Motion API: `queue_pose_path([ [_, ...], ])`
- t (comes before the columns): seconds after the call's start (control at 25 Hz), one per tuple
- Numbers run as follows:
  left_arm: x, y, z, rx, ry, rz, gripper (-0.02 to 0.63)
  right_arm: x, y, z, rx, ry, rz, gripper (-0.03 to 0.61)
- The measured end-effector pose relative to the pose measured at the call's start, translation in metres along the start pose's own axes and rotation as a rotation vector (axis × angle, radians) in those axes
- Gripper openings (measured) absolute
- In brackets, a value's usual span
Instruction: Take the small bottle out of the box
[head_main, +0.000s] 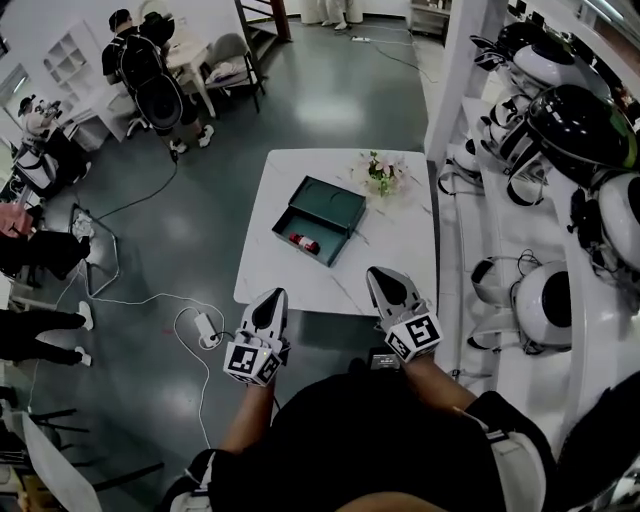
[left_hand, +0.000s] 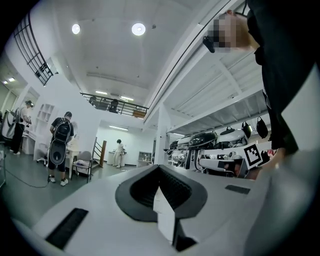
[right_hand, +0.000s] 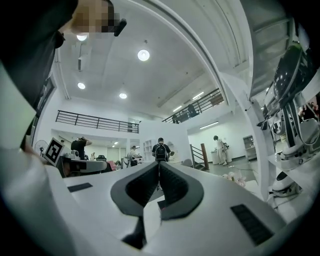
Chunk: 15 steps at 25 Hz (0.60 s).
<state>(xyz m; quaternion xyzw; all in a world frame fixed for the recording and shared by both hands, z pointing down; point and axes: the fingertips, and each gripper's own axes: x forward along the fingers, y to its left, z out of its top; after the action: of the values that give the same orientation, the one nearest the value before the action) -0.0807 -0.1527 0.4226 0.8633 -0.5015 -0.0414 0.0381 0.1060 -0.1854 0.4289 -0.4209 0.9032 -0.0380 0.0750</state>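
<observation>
An open dark green box (head_main: 318, 219) lies on the white marble table (head_main: 400, 250), and the small red bottle (head_main: 303, 241) rests inside it near its front wall. My left gripper (head_main: 272, 295) hangs short of the table's near edge, over the floor, jaws shut with nothing between them. My right gripper (head_main: 383, 275) hovers just above the table's near edge, right of the box, also shut and empty. In the left gripper view the left gripper (left_hand: 160, 172) points level across the room; the right gripper (right_hand: 159, 167) does the same in the right gripper view. Neither gripper view shows the box.
A small flower bunch (head_main: 381, 173) stands at the table's far side. White shelves (head_main: 520, 230) with helmets (head_main: 575, 125) line the right. Cables and a power adapter (head_main: 208, 330) lie on the floor at left. People (head_main: 150, 75) sit at desks far left.
</observation>
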Motion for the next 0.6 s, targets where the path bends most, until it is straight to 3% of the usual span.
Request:
queue_pose_path([
  [0.12, 0.019, 0.004, 0.002, 0.02, -0.007, 0.004, 0.015, 0.01, -0.014, 0.002, 0.006, -0.013, 0.014, 0.035],
  [0.36, 0.056, 0.005, 0.008, 0.09, 0.035, -0.079, 0.015, 0.024, -0.039, -0.005, -0.005, -0.018, 0.006, 0.034],
  [0.6, 0.088, 0.027, 0.009, 0.205, 0.091, -0.217, 0.015, 0.036, -0.051, -0.017, 0.011, 0.001, -0.034, 0.035],
])
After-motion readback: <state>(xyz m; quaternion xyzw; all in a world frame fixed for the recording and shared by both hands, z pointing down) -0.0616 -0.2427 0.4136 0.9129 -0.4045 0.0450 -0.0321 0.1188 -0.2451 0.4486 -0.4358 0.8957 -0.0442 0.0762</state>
